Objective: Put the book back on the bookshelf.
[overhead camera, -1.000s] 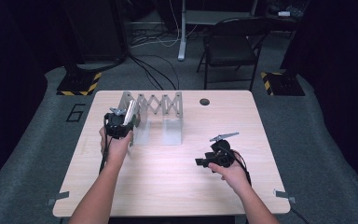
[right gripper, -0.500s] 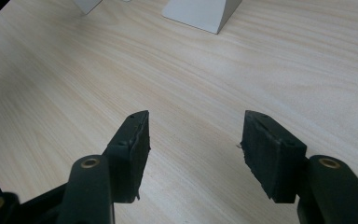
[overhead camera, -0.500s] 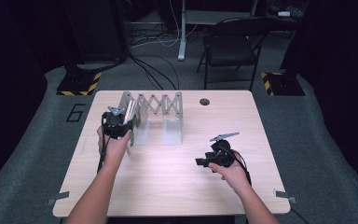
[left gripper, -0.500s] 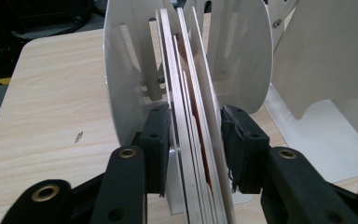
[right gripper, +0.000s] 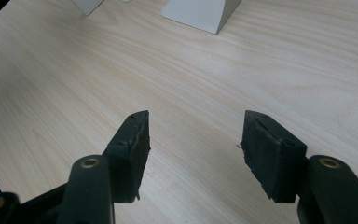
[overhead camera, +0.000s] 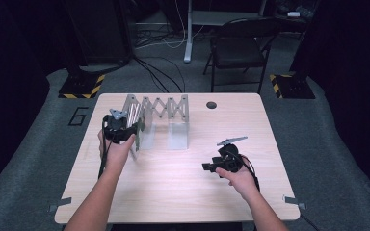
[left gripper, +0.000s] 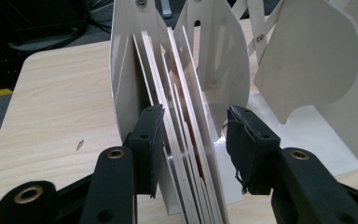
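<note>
- The sheets (left gripper: 177, 140) are a handful of thin, flat white boards. They stand on edge in the leftmost slot of the rack (overhead camera: 164, 103), at the far left of the worktop (overhead camera: 173, 202).
- They look light and stiff, with smooth faces that would likely slip against each other. I would clamp them across the whole bundle rather than pick at one.
- The best hold is probably on the near edges, low to mid height, where the bundle pokes out of the slot. A squeeze there should keep the boards square and stop them fanning.
- The rack is thin white metal with a scissor lattice along its far side. It is likely light enough to slide or stretch if the boards are dragged sideways.
- The left tongs (left gripper: 194, 116) straddle the bundle and one divider. The jaws have just been opening, so the boards sit between them unclamped, with a clear gap at the right pad.
- The right tongs (right gripper: 193, 121) are parted and hold nothing, low over bare worktop at the near right, well apart from the rack.
- Hard to make out:
  - The exact count of boards, since their edges crowd together.
  - Whether the left pad brushes the outer divider.
  - A reddish streak between two boards, which I cannot identify.
  - The foot of the bundle, which is cut off at the bottom of the left gripper view.
</note>
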{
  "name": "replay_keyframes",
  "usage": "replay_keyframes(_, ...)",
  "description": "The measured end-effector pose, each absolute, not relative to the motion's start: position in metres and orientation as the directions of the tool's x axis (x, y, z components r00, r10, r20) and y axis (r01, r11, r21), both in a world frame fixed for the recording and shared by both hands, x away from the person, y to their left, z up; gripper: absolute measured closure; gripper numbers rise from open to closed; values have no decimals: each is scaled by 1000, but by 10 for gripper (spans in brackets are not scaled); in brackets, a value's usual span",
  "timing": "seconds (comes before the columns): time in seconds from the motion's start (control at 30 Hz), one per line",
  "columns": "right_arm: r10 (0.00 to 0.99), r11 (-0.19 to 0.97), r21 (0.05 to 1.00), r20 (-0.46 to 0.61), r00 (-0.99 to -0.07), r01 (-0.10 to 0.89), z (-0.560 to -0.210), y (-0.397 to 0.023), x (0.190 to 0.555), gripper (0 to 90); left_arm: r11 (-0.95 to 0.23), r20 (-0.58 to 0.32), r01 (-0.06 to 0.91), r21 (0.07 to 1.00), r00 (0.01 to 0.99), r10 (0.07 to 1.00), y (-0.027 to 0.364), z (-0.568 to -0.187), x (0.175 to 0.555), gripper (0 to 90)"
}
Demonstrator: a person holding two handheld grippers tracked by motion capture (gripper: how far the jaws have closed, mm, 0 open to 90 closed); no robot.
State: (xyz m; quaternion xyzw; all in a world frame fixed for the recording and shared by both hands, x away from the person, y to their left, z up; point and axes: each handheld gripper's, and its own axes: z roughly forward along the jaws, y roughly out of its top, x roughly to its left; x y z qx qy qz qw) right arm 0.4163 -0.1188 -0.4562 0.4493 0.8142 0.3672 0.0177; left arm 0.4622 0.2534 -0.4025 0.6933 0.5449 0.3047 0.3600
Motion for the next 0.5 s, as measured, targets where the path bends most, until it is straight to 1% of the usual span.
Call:
replay_keyframes(0.17,745,328,615,298,-596,717,-456,-119,416,415,-156,26,522,839,248,968,251,-395,455,575)
replay_keyframes(0.23,746,327,615,299,-595,718,-456,-119,416,415,-146,10,519,842,254,967,250,-393,453,575)
replay_keyframes(0.5,747,323,614,302,-592,720,-455,-120,416,415,-161,-4,542,825,291,957,251,-389,447,574)
